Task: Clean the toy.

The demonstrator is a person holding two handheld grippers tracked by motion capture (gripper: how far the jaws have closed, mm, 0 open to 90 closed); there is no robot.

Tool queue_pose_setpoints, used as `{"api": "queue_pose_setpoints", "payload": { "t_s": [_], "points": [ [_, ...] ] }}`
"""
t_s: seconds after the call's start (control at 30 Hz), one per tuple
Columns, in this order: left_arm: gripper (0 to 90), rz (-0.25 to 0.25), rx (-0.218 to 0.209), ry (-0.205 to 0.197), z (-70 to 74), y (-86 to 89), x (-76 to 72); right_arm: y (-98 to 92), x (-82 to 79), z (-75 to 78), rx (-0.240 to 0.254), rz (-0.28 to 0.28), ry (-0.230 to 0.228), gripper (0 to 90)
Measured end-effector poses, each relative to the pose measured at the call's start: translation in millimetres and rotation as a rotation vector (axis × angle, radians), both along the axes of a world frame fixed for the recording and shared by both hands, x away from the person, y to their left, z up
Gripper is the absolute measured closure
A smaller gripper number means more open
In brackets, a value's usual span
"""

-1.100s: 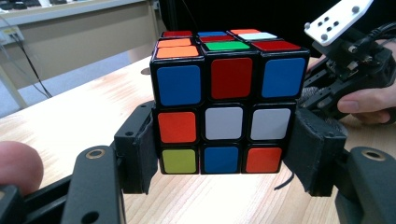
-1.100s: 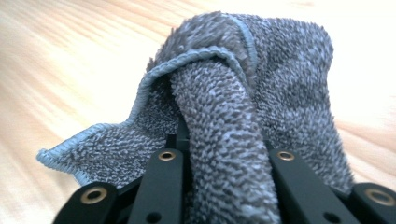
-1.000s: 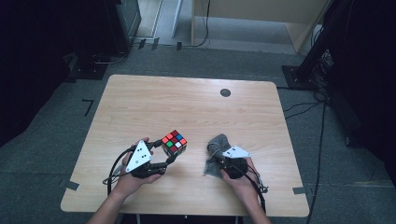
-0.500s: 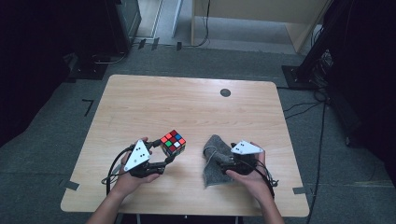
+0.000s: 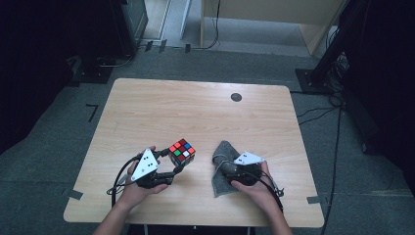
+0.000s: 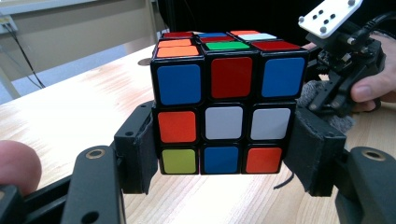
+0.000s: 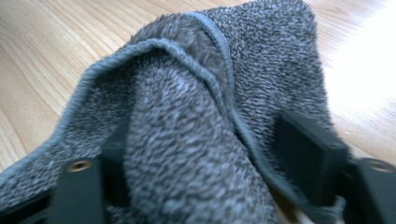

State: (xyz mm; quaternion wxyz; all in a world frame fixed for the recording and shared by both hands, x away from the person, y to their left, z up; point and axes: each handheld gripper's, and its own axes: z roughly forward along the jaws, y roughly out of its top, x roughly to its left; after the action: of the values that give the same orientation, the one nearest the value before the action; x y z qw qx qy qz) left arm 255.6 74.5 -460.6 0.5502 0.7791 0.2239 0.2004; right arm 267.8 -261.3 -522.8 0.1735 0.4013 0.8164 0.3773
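Cube (image 6: 223,109), a glossy black-framed puzzle with square red, blue, white, orange and green stickers, sits clamped between your left gripper's (image 6: 223,161) pads. Your right gripper (image 7: 205,154), jaws just closing, straddles a bunched fold of fuzzy grey cloth (image 7: 196,116) on the woodgrain table (image 5: 195,107).

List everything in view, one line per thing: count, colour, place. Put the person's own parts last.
puzzle cube: one, black with red, blue, orange, white, green and yellow stickers, near edge of the table left of centre, clamped at its sides.
cloth: one, grey, bunched up, on the table right of the cube.
table: one, light wood, centre of the high view.
round mark: one, dark, far right part of the table top.
left gripper: one, black with a grey plate, shut on the puzzle cube.
right gripper: one, black with a grey plate; the cloth fold lies between its jaws, which have just been closing.
hands: two, near edge, one on each gripper.
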Motion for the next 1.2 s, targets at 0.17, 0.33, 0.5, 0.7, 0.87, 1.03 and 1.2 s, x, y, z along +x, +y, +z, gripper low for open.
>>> {"api": "queue_pose_setpoints", "payload": {
  "t_s": [0.17,0.33,0.5,0.7,0.87,1.03,1.2],
  "points": [
    [34.5,-0.003,0.001,0.002,-0.7,0.2,0.0,-11.0,0.9,2.3,0.034,-0.078,0.003,67.4],
    [34.5,-0.008,0.006,0.0,-1.1,-1.0,0.2,-9.5,-2.3,9.0,0.059,-0.121,-0.036,72.4],
    [34.5,-0.027,0.017,0.003,-1.3,-6.1,-1.0,-4.9,-9.7,31.8,0.191,-0.114,-0.087,72.6],
    [34.4,-0.046,0.04,0.016,-2.6,-16.6,-4.0,14.7,-28.1,72.8,0.333,-0.023,-0.145,72.4],
    [34.5,-0.059,0.101,0.034,-6.1,-32.3,-7.1,40.5,-46.4,101.0,0.395,0.063,-0.196,71.1],
    [34.5,-0.113,0.108,-0.003,1.5,-42.7,-18.0,63.9,-55.3,106.1,0.41,0.139,-0.14,70.3],
    [34.8,-0.13,0.133,-0.042,2.9,-40.6,-20.8,53.7,-47.0,98.8,0.267,0.014,-0.196,70.3]
  ]
}}
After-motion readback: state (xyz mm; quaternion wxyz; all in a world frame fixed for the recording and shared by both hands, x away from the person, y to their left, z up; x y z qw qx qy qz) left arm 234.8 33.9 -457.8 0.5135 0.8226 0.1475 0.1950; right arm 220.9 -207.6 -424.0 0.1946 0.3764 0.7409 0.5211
